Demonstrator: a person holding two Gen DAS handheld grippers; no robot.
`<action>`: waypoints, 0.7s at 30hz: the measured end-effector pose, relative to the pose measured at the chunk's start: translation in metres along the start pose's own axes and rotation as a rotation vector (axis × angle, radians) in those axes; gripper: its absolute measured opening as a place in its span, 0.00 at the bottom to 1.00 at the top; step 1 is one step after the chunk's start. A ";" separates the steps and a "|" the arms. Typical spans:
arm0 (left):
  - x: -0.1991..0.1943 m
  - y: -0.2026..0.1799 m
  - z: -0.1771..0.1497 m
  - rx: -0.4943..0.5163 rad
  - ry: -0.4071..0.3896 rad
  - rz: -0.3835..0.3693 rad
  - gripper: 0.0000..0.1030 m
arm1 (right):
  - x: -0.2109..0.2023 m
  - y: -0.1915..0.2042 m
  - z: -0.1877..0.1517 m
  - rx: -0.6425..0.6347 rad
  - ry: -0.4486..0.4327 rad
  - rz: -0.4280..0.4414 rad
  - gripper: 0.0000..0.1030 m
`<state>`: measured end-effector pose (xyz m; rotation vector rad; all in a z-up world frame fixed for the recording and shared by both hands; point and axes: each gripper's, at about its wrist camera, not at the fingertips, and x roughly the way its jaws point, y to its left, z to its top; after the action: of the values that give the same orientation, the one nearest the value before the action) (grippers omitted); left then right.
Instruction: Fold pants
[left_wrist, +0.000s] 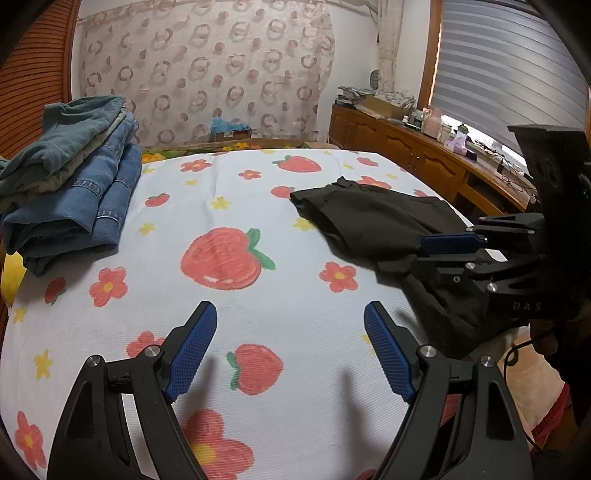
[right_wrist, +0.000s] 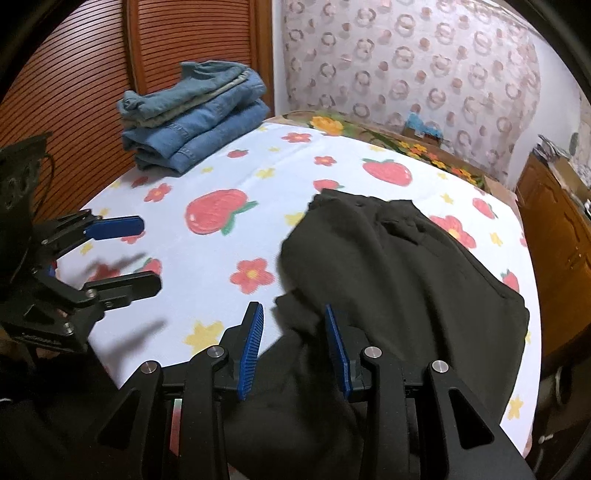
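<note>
My left gripper (left_wrist: 290, 347) hovers spread wide over the strawberry-print bedsheet (left_wrist: 258, 192); my right gripper (right_wrist: 293, 347) gapes around the crumpled black fabric pants (right_wrist: 399, 266), lower right; folded denim stack (right_wrist: 199, 122) upper left

Room evenly lit, soft daylight. Source: window with blinds (left_wrist: 513, 62) at 1 o'clock in left wrist view, thin bright strip glowing under its lower edge. Soft diffuse shadows of left hand-held gripper (left_wrist: 290, 347) fall on strawberry bedspread (left_wrist: 258, 206) toward 6 o'clock. Black pants (right_wrist: 399, 266) underexposed, folds hard to read. Strong fisheye bending: wardrobe slats and bed edge curve, dark vignette in corners. Slight motion blur on pants edge at centre of right wrist view. No glare.
</note>
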<state>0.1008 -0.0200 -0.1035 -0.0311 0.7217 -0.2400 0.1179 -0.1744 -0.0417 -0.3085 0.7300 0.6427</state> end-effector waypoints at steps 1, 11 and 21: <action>0.000 0.001 0.000 -0.002 0.000 0.001 0.80 | 0.002 0.003 0.000 -0.009 0.004 0.004 0.35; -0.002 0.005 -0.004 -0.012 0.003 0.003 0.80 | 0.031 0.004 0.013 -0.071 0.071 -0.017 0.35; -0.001 0.004 -0.007 -0.011 0.011 -0.002 0.80 | 0.039 0.014 0.016 -0.165 0.085 -0.056 0.35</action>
<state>0.0958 -0.0153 -0.1086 -0.0410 0.7335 -0.2385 0.1396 -0.1396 -0.0585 -0.5087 0.7488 0.6404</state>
